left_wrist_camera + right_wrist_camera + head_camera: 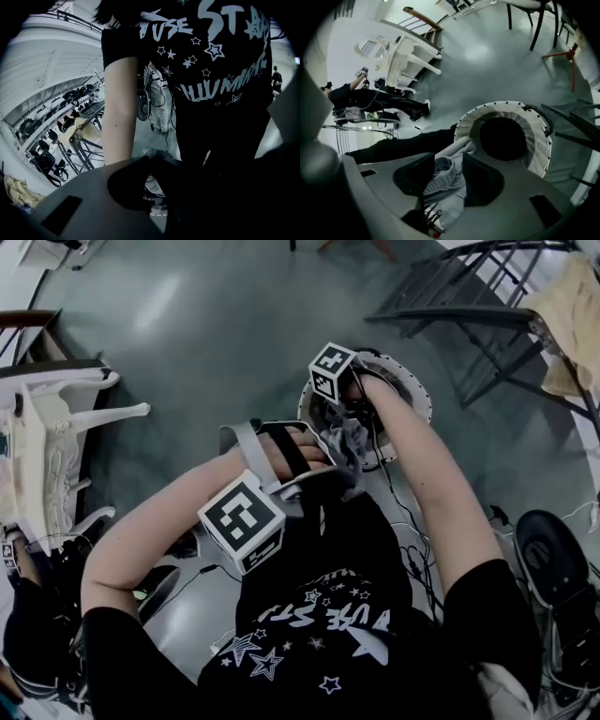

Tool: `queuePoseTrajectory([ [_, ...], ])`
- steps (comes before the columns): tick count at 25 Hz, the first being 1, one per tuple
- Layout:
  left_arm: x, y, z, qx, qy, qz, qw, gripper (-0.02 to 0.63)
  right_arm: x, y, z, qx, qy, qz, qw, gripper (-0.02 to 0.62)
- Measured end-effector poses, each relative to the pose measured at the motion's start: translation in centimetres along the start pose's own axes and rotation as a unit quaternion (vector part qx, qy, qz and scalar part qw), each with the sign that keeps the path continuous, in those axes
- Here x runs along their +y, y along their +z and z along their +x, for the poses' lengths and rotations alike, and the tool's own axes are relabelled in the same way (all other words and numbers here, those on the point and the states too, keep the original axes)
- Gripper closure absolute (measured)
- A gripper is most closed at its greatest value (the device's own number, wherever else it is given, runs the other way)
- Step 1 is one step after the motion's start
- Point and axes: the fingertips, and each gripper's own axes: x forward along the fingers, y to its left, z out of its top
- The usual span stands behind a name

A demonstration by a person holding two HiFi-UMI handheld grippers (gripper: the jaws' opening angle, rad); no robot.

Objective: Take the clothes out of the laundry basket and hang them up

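Observation:
A white woven laundry basket [419,396] [539,150] stands on the grey floor in front of me. Over it hangs a grey garment [349,442] with a ribbed hem [443,180]. In the head view my right gripper [345,423] reaches down at the basket's mouth. In its own view the right gripper [447,171] has its jaws apart, the ribbed hem lying loosely between them. My left gripper [314,479] is close to my body. Its jaws [151,161] are pinched together on a fold of the grey cloth [157,152].
A dark metal drying rack [469,296] [79,136] stands at the far right with a yellowish cloth [572,324] on it. A white plastic chair [56,446] is at the left. Cables [412,540] trail over the floor, and a black seat [553,568] is at the right.

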Motion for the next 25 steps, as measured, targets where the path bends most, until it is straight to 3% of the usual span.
queuePoseTrajectory([
  [3, 0.3, -0.9, -0.4, 0.012, 0.004, -0.006, 0.9999, 0.554, -0.9, -1.2, 0.8, 0.043, -0.018, -0.011, 0.999, 0.4],
  [7, 0.8, -1.5, -0.9, 0.02, 0.012, -0.02, 0.9995, 0.554, -2.1, -2.3, 0.8, 0.058, -0.027, -0.001, 0.998, 0.416],
  [8, 0.8, -1.5, -1.0, 0.02, 0.016, -0.022, 0.9994, 0.554, -2.4, -2.6, 0.9, 0.059, -0.031, 0.004, 0.998, 0.436],
  [10, 0.5, -1.4, -1.1, 0.024, 0.023, -0.025, 0.9991, 0.554, -2.6, -3.4, 1.3, 0.056, -0.038, 0.018, 0.998, 0.546],
  [12, -0.2, -1.5, -1.4, 0.028, 0.027, -0.029, 0.9988, 0.554, -2.3, -4.2, 1.5, 0.048, -0.041, 0.034, 0.997, 0.568],
  [19, -2.3, -3.5, -4.0, 0.022, 0.066, -0.094, 0.9931, 0.554, -1.3, -5.4, -2.2, -0.043, -0.085, 0.094, 0.991, 0.574],
  [25, -4.1, -4.2, -7.1, 0.031, 0.115, -0.133, 0.984, 0.554, 1.3, -6.7, -7.8, -0.163, -0.127, 0.146, 0.967, 0.574],
])
